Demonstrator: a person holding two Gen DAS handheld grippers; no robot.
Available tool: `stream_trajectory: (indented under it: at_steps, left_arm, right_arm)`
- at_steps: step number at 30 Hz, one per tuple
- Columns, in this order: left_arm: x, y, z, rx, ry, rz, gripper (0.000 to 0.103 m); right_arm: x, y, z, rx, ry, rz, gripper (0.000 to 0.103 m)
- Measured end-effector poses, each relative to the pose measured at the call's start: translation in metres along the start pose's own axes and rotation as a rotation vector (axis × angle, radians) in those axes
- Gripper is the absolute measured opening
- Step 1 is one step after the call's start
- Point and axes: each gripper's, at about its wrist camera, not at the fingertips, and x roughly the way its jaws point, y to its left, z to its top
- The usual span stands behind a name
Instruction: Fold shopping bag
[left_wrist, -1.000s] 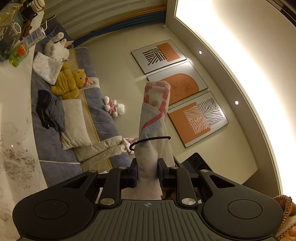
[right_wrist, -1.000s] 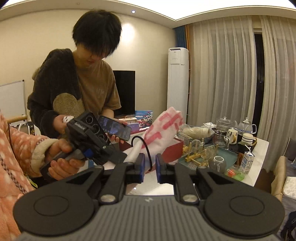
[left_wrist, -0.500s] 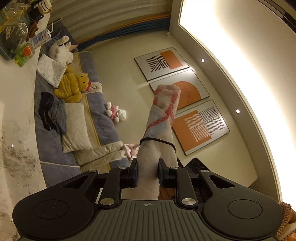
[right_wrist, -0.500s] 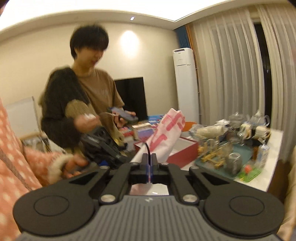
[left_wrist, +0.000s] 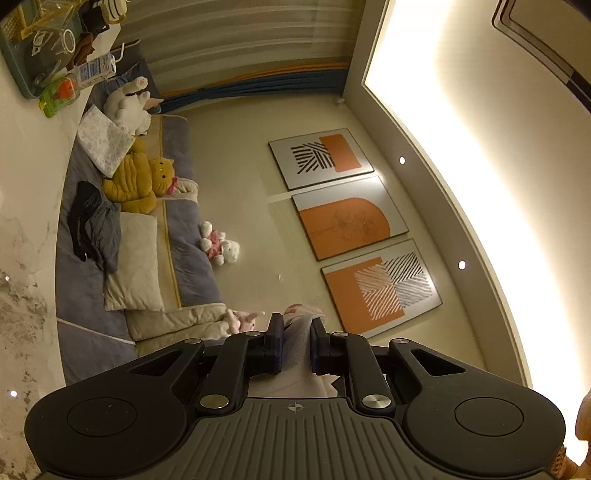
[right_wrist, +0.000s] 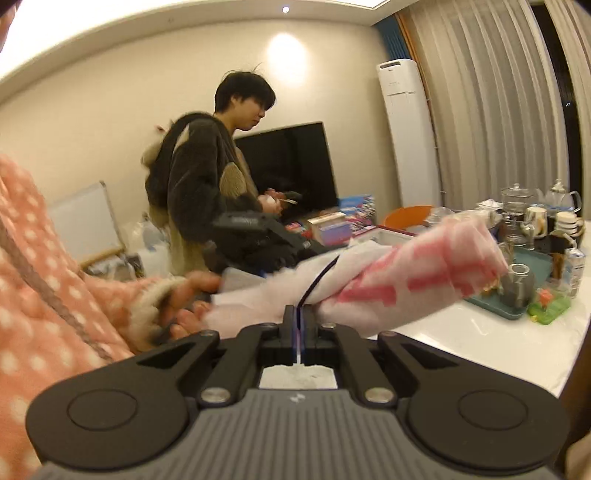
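The rolled shopping bag is held above the desk, soft, light and springy; left hand-held gripper squeezes its near end, right hand-held gripper pinches the thin black elastic loop, the sensible hold

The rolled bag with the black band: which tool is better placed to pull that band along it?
Probably the right tool: it is shut on the black band, while the left tool clamps the rolled bag.
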Motion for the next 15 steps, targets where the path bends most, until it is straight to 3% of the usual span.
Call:
stream_trajectory:
  at_steps: [3,5,8,10,12,15]
  left_arm:
    - [-0.012,0.006,0.002,0.023,-0.029,0.042,0.014]
    - [-0.021,0.018,0.007,0.013,-0.038,0.116,0.014]
    - [-0.021,0.036,0.014,0.085,-0.014,0.317,0.014]
    - [-0.017,0.055,0.020,0.113,-0.009,0.435,0.014]
    - [-0.009,0.074,0.024,0.161,0.008,0.603,0.015]
    - [0.007,0.095,0.023,0.227,0.117,0.815,0.015]
  right_arm:
    - [-0.007,-0.012,-0.008,0.100,-0.080,0.047,0.018]
    - [-0.007,-0.026,-0.017,0.184,-0.115,0.072,0.051]
    - [0.014,-0.052,-0.041,0.336,-0.093,0.032,0.048]
    - [0.041,-0.066,-0.062,0.420,-0.037,-0.012,0.048]
    - [0.069,-0.079,-0.084,0.482,0.040,-0.079,0.048]
    - [0.098,-0.087,-0.106,0.541,0.142,-0.206,0.048]
